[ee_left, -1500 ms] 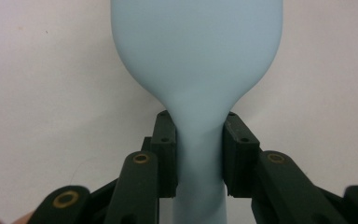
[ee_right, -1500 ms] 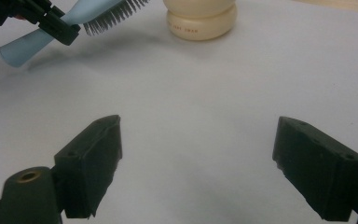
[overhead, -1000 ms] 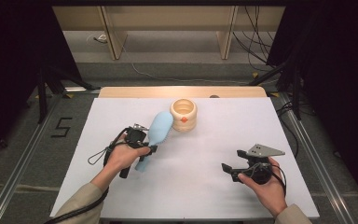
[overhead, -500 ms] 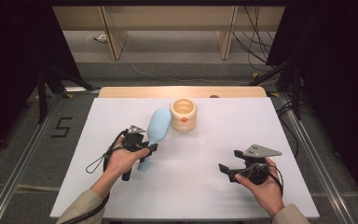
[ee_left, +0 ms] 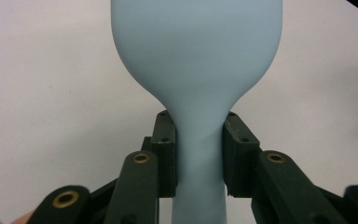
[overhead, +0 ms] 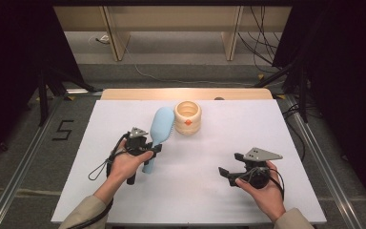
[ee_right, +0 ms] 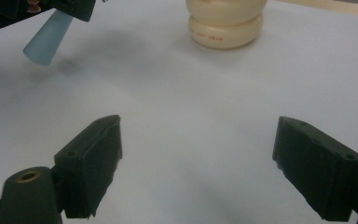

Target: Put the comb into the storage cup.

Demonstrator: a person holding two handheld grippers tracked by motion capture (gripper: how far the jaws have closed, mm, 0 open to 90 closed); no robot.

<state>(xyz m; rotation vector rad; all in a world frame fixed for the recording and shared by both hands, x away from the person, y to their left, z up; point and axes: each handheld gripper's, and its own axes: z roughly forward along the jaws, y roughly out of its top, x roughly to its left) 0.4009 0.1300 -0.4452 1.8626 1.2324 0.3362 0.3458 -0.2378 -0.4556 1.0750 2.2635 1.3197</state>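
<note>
From the high view, the left gripper (overhead: 153, 147) sits left of the table's middle, its jaws clamped on the neck of a light blue brush (overhead: 160, 132), just where the handle widens into the head. The head reaches up and away from the gripper toward the far edge and ends just beside a cream ribbed jar (overhead: 188, 117) (whether the two touch cannot be told from here). The handle runs back down past the person's left hand (overhead: 126, 163), its end low over the white table (overhead: 209, 200). The right gripper (overhead: 226, 171) is well apart from the brush, on the right half of the table, held in the right hand (overhead: 262, 188), with its jaws spread and nothing between them.

In the left gripper view, the brush (ee_left: 196, 70) rises straight out of the gripper (ee_left: 199, 156): both black pads (ee_left: 167, 154) press on the narrow neck from either side, and the broad smooth back of the head stands beyond them, over the white surface.

In the right gripper view, the two jaws stand wide apart over bare white table (ee_right: 191, 130), the gripper (ee_right: 198, 163) holding nothing. The tapered end of the brush handle (ee_right: 46, 39) pokes out at upper left, lifted above its own shadow, and the jar (ee_right: 226, 23) stands at the top, farther off.
</note>
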